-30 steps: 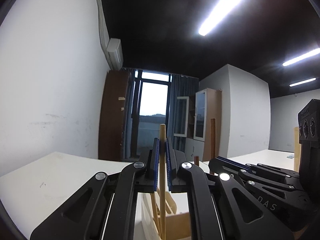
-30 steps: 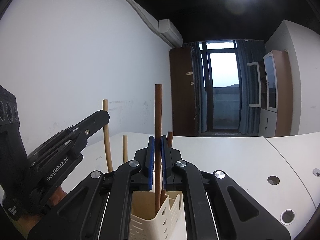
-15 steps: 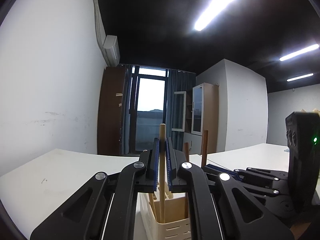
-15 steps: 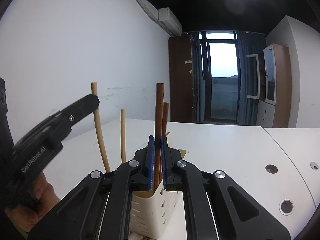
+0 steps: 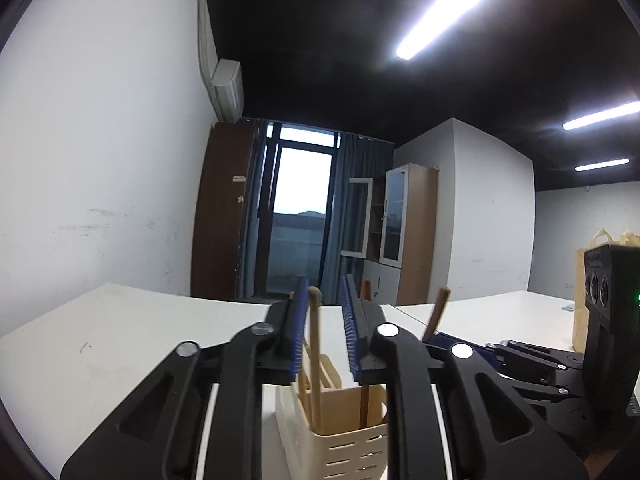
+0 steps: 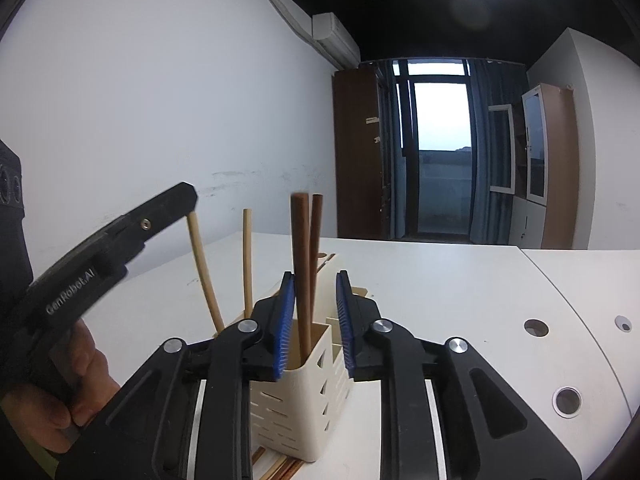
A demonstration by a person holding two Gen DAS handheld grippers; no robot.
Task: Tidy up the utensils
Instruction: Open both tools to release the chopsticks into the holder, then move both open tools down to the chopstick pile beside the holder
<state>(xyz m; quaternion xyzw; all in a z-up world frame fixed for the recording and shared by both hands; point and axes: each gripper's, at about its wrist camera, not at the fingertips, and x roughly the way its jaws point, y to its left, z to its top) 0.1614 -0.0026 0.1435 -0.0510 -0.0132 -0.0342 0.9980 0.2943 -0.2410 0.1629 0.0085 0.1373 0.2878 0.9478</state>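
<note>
Cream plastic holder (image 6: 298, 408): we see a slotted utensil holder at the lower centre of the right wrist view, standing on the white table (image 6: 460, 280). In the left wrist view the same holder (image 5: 344, 446) sits at the bottom centre, between our two black arms.

Inside the holder: we count two dark brown sticks and two pale wooden sticks, all standing with their ends up. We cannot tell which compartment each one is in.

Dark brown stick (image 6: 301, 264): it stands almost upright in the near compartment, at the centre of the right wrist view. A second brown stick (image 6: 316, 248) is just behind it.

Pale wooden stick (image 5: 315, 356): it rises from the holder at the centre of the left wrist view. In the right wrist view it leans to the left (image 6: 202, 272), and another pale stick (image 6: 247, 256) stands beside it.

Left gripper (image 5: 324, 334): its jaws have just been opening. The pale stick is between the blue pads, close to the left pad, but the pads do not clamp it.

Right gripper (image 6: 313, 320): its jaws have just been opening too. The dark brown stick stands between the pads, free of them.

Hand (image 6: 60, 396): at the lower left of the right wrist view, it holds the left gripper's body.
</note>
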